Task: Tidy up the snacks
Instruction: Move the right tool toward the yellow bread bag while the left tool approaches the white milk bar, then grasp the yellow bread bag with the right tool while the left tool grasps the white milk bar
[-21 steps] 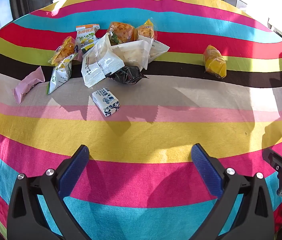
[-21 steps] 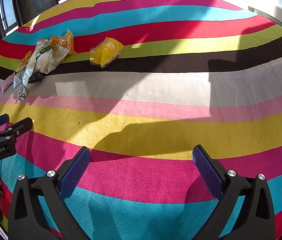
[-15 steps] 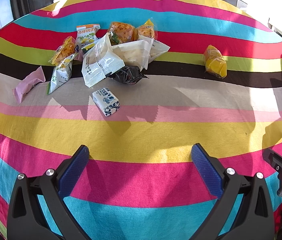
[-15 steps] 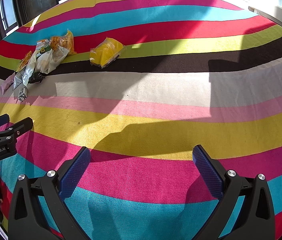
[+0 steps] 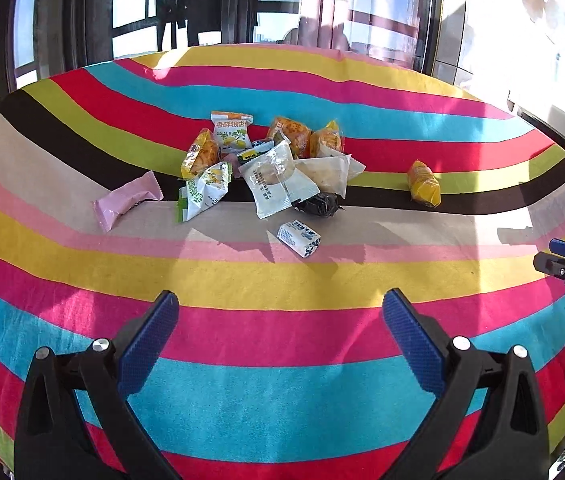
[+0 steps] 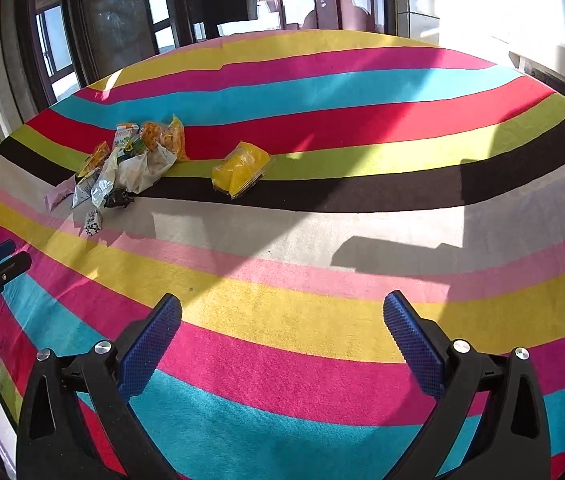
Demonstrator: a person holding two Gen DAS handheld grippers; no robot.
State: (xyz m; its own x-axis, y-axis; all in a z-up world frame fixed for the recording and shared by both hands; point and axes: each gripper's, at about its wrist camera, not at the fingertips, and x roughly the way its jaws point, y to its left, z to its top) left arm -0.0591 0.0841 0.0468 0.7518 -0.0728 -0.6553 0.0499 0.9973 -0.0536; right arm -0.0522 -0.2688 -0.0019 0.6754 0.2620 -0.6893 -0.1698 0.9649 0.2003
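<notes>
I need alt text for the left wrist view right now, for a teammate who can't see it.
A heap of small wrapped snack packets lies on a bright striped tablecloth, with a pink wrapper, a white-and-blue packet and a yellow packet lying apart from it. In the foreground the left gripper has its blue-padded jaws open and empty.

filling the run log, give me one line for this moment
left gripper open, empty | right gripper open, empty | snack pile untouched | yellow packet apart on striped cloth
</notes>
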